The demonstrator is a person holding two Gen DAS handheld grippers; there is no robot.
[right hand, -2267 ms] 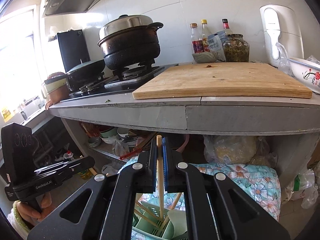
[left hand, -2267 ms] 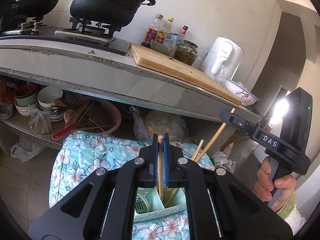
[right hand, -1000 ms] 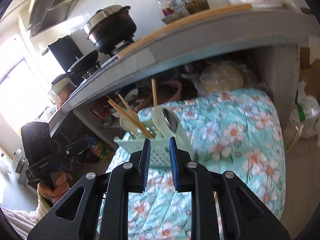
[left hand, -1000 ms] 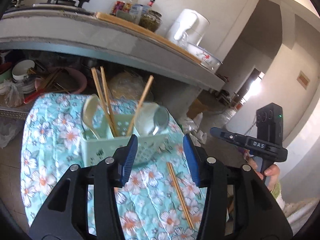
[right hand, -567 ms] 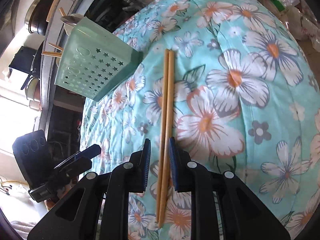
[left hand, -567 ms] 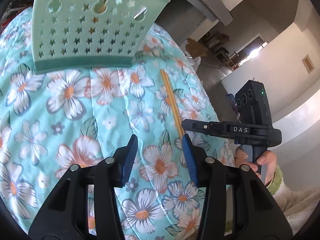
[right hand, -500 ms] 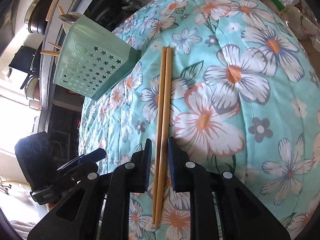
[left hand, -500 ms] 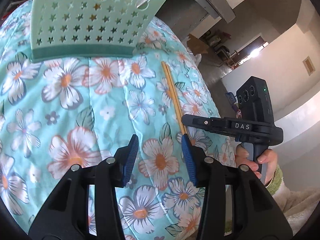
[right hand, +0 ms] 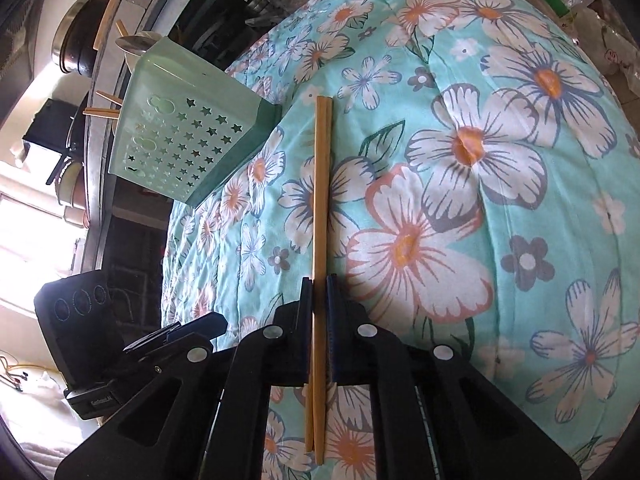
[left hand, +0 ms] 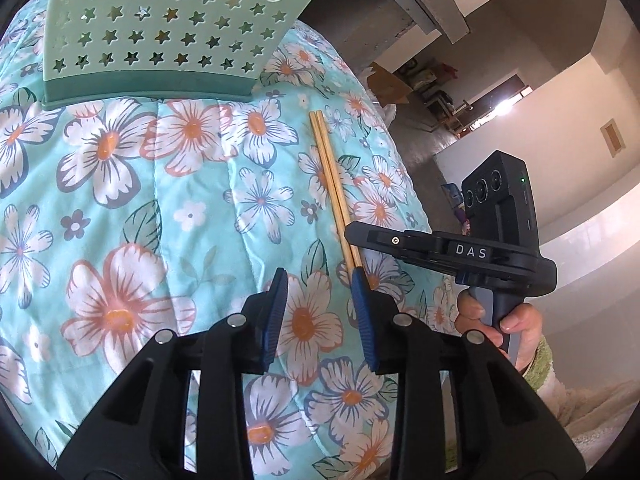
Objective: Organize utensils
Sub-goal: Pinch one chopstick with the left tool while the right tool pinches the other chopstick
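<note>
Your right gripper (right hand: 319, 292) seems clamped on the chopsticks (right hand: 321, 184) lying on the floral quilt (right hand: 500, 184); your left gripper (left hand: 318, 312) hovers, jaws apart.

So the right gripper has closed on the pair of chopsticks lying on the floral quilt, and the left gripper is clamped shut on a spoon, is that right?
Not quite. The left gripper is open and holds nothing, as the left wrist view shows. The rest stands: the right gripper has its fingers against the chopsticks lying on the floral quilt.
</note>
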